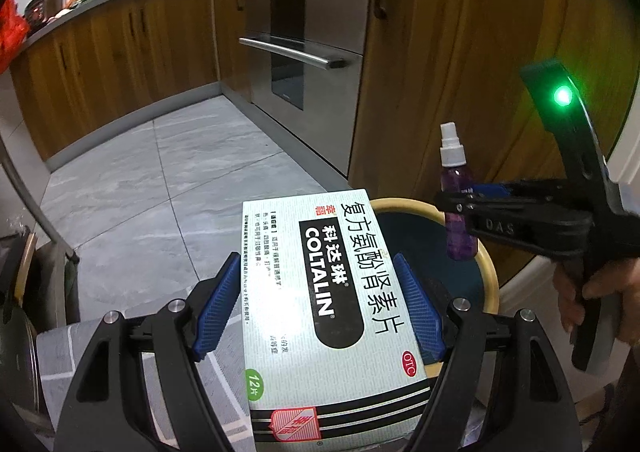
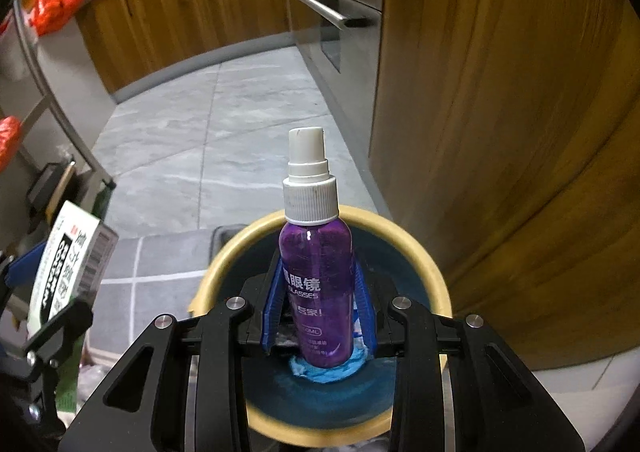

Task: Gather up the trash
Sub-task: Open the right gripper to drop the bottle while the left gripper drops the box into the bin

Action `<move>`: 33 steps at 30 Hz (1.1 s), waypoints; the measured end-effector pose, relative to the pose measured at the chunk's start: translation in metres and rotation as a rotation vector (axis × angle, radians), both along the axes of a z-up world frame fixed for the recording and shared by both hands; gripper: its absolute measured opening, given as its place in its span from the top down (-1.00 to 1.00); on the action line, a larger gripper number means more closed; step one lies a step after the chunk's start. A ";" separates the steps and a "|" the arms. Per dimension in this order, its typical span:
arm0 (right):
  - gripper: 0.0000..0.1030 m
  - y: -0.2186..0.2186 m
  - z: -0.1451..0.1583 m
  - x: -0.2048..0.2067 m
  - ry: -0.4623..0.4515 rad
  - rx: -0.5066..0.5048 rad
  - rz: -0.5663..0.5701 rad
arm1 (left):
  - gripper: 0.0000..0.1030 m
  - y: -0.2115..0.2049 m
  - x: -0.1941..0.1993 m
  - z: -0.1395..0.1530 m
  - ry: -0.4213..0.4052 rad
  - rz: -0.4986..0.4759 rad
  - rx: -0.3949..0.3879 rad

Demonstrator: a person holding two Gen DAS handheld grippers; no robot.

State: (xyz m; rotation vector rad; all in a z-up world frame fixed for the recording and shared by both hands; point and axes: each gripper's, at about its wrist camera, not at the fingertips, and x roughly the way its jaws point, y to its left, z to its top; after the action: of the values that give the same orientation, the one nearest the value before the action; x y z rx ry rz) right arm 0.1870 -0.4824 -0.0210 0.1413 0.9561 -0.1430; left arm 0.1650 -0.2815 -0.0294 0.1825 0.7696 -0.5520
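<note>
My left gripper (image 1: 320, 304) is shut on a white Coltalin medicine box (image 1: 320, 292), held level beside the round bin (image 1: 490, 272) with a tan rim and dark teal inside. My right gripper (image 2: 318, 304) is shut on a purple spray bottle (image 2: 316, 276) with a white pump top, held upright right over the bin's opening (image 2: 436, 272). Blue crumpled trash (image 2: 332, 370) lies in the bin under the bottle. The right gripper (image 1: 460, 204) with the bottle (image 1: 456, 192) also shows in the left wrist view. The box (image 2: 68, 272) shows at the left edge of the right wrist view.
Wooden kitchen cabinets (image 1: 480, 52) stand close behind the bin, with a steel oven (image 1: 304, 32) to the left. A grey tiled floor (image 1: 160, 180) stretches ahead. A grey patterned mat (image 1: 224, 372) lies under the left gripper. A metal rack (image 2: 44, 92) stands at left.
</note>
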 end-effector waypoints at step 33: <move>0.34 -0.032 -0.048 0.027 0.120 0.078 -0.044 | -0.71 -0.057 0.002 -0.095 0.077 -0.171 0.092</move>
State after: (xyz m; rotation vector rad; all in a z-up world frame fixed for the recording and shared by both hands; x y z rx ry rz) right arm 0.2145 -0.5141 -0.0690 0.2275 1.0793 -0.1563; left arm 0.1671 -0.3387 -0.1242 0.3155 0.8603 -0.6894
